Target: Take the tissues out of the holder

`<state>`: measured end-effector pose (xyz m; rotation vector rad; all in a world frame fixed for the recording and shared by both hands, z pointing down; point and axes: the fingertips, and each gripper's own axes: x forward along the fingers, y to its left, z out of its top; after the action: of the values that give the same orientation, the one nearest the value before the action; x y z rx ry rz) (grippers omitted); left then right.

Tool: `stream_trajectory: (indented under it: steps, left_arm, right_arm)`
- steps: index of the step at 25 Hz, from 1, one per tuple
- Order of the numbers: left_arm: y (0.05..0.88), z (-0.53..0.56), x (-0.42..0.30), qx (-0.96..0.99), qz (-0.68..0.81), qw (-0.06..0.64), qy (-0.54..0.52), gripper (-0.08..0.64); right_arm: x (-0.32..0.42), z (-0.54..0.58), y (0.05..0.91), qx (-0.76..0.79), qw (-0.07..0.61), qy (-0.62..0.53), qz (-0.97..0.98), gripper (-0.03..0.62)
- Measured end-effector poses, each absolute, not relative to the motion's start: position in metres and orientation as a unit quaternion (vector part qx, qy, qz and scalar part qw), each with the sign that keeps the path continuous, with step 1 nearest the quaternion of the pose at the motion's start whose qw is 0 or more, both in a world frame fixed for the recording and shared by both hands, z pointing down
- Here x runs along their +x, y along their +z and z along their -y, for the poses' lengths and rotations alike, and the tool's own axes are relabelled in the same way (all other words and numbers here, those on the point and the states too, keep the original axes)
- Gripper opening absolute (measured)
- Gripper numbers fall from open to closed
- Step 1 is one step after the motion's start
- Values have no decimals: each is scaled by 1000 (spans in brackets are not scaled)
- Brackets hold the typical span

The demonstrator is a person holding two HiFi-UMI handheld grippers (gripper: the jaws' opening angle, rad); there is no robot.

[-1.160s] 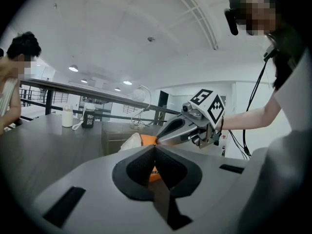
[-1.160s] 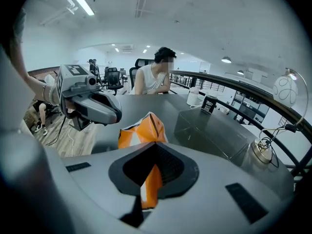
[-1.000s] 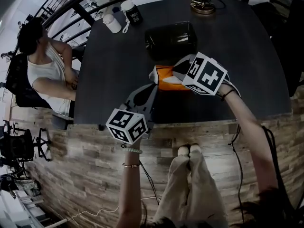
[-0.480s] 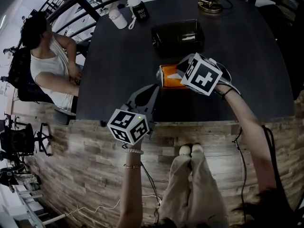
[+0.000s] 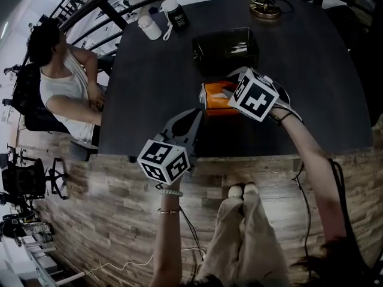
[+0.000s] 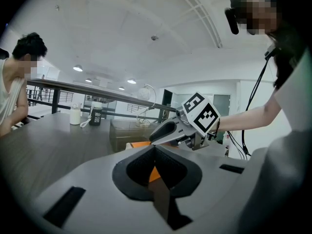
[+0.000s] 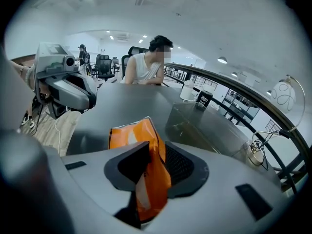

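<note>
The orange tissue pack [image 5: 215,96] lies on the dark table [image 5: 149,88] just in front of the dark see-through holder [image 5: 226,49]. My right gripper [image 5: 226,88] points down at the pack. Its jaws have just been opening. In the right gripper view the pack [image 7: 148,145] stands between the pads with a gap at the ribbed right pad, so my right gripper [image 7: 155,161] is open. My left gripper [image 5: 192,117] hovers near the table's front edge, shut and empty [image 6: 156,152]. It faces the pack [image 6: 138,144] and the right gripper [image 6: 168,130].
A person [image 5: 60,82] sits at the table's left side. A white bottle [image 5: 148,26] and a black cup [image 5: 178,15] stand at the far left corner, a round lamp base with cable [image 5: 265,8] at the far right. A railing runs behind.
The right gripper has sunk a little toward the table with the orange pack between its jaws. The left gripper has stayed in place.
</note>
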<state>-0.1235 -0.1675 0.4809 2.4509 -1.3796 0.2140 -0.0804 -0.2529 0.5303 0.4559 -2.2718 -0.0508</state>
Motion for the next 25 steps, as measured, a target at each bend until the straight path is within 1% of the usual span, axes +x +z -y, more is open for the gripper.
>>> stream_trajectory:
  steps: [3, 8, 13, 16, 18, 19, 21, 25]
  left_arm:
    - [480, 170, -123, 859, 482, 159, 73, 8]
    - [473, 173, -124, 859, 484, 156, 69, 8]
    - [455, 173, -122, 854, 496, 148, 55, 8]
    - [443, 173, -116, 856, 495, 146, 42, 8]
    - [434, 172, -115, 856, 496, 142, 34, 8]
    - [430, 172, -114, 857, 496, 139, 31, 8]
    - [420, 170, -112, 859, 495, 132, 27, 8]
    - [403, 163, -104, 864, 489, 121, 17, 8]
  right_arm:
    - [-79, 258, 525, 193, 384, -18, 903, 97]
    - [-74, 266, 507, 221, 335, -4, 916, 100]
    - [-73, 258, 484, 234, 258, 82, 934, 98]
    - [-75, 244, 474, 234, 221, 104, 941, 97]
    - [-75, 238, 468, 242, 198, 113, 943, 77]
    - [-74, 236, 464, 250, 188, 116, 943, 52]
    - [-72, 231, 455, 262, 174, 114, 942, 24]
    - [-69, 216, 432, 281, 141, 105, 944, 14]
